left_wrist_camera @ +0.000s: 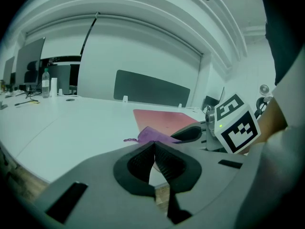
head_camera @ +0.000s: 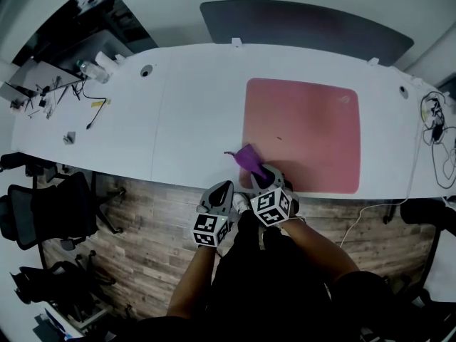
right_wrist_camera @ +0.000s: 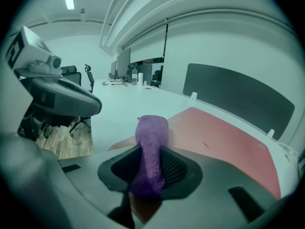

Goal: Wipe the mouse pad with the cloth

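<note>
At the pink mouse pad's point(head_camera: 303, 134) lower left corner, mid-frame, the right tongs point(head_camera: 262, 173) are clenching the purple cloth point(head_camera: 249, 158) over the white table point(head_camera: 185, 112). The left tongs point(head_camera: 222, 191) are hanging just beside them, pressed together on nothing. A bottle point(head_camera: 91, 70) is standing at the upper left, contents unclear, and cables point(head_camera: 436, 134) are trailing at the right edge.

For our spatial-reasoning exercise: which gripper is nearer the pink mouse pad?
Right. The right gripper, clamping the purple cloth, is at the near-left corner of the mouse pad; the left gripper hangs further left, off the pad.
</note>
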Available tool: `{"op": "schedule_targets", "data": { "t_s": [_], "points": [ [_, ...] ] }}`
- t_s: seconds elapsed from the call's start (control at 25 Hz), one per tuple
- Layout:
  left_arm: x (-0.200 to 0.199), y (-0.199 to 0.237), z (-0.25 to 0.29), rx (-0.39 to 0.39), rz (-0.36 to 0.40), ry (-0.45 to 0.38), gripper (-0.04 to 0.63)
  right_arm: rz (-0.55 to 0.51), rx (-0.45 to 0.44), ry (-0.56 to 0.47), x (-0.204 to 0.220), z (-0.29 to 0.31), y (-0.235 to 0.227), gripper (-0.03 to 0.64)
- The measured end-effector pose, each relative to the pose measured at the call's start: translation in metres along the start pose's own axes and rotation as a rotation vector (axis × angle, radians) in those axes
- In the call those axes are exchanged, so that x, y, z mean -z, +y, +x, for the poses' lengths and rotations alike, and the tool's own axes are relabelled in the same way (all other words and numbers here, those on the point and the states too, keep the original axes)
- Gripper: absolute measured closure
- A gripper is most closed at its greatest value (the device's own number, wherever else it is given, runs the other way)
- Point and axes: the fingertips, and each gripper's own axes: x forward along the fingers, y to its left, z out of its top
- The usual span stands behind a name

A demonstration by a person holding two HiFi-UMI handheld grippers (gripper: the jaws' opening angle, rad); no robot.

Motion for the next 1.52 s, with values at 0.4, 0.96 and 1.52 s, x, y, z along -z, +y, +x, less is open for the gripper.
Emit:
{"op": "schedule_targets", "data": {
  "t_s": [0.4, 0.96, 1.52],
  "points": [
    [0.002, -0.028, 0.017, 0.074, 0.037, 0.043, 0.574, 0.059, 0.136, 0.035, 0.024, -0.017, -0.054, 0.483],
    [-0.001, -0.070, 0.044, 0.140, 0.096, 0.071, 0.574, 0.168, 0.342, 0.083, 0.085, -0.071, -0.134, 0.488],
    [-0.007, -0.123, 0.065, 0.188, 0.150, 0.070, 0.574, 0.294, 0.514, 0.114, 0.163, -0.147, -0.203, 0.489]
  ]
}}
